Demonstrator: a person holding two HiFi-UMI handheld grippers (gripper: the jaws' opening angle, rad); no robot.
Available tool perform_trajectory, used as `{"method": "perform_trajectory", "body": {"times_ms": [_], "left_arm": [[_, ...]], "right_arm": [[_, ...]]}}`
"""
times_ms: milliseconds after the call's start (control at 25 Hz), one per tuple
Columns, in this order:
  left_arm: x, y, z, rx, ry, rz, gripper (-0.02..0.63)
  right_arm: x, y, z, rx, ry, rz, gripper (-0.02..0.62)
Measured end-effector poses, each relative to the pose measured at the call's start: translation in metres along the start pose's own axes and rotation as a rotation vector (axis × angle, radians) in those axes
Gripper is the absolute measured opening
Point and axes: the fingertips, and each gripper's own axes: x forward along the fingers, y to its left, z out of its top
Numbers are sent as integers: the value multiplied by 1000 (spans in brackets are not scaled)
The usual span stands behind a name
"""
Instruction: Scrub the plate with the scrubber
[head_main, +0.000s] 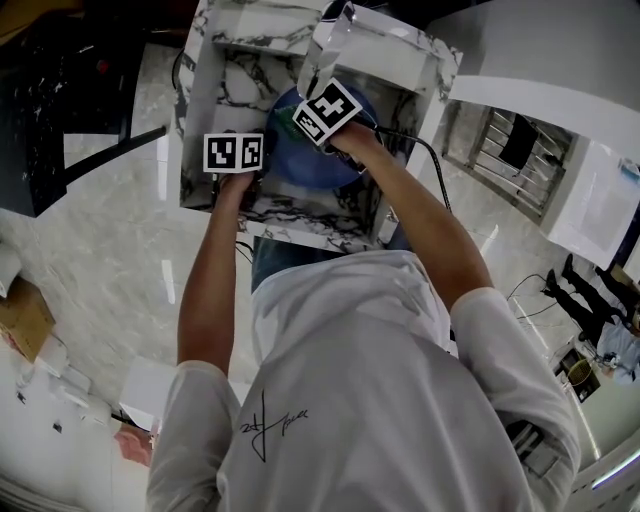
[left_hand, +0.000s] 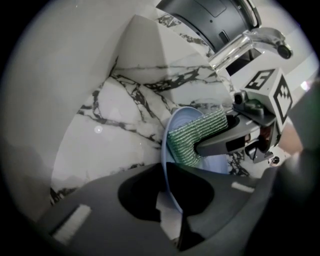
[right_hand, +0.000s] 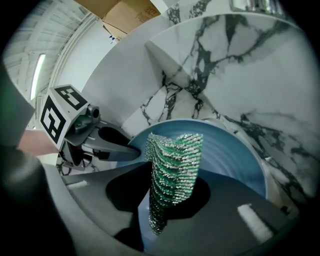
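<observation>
A blue plate (head_main: 300, 165) stands on edge inside the marble sink (head_main: 300, 215). My left gripper (left_hand: 172, 200) is shut on the plate's rim (left_hand: 165, 165), holding it upright. My right gripper (right_hand: 165, 210) is shut on a green mesh scrubber (right_hand: 172, 170), which lies against the plate's blue face (right_hand: 230, 155). In the left gripper view the scrubber (left_hand: 192, 137) covers the plate's upper part, with the right gripper's jaw behind it. From the head view both marker cubes (head_main: 233, 152) sit over the sink and hide the jaws.
A chrome faucet (left_hand: 250, 42) arches over the sink's back wall. Marble sink walls (left_hand: 125, 100) close in on the left and behind. A dish rack (head_main: 510, 160) stands to the right of the sink. A cable (head_main: 425, 160) runs along the sink's right rim.
</observation>
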Motion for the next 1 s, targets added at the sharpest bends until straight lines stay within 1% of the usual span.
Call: {"method": "perform_trajectory", "body": {"times_ms": [320, 640, 1000], "left_arm": [[0, 0, -2, -7, 3, -10, 81], [1, 0, -1, -23, -2, -32, 81], [2, -1, -1, -36, -3, -52, 80]], "right_arm": [[-20, -22, 2, 87, -56, -112, 72], [-39, -53, -11, 290, -133, -172, 71], [-54, -73, -34, 448, -177, -247, 71]]}}
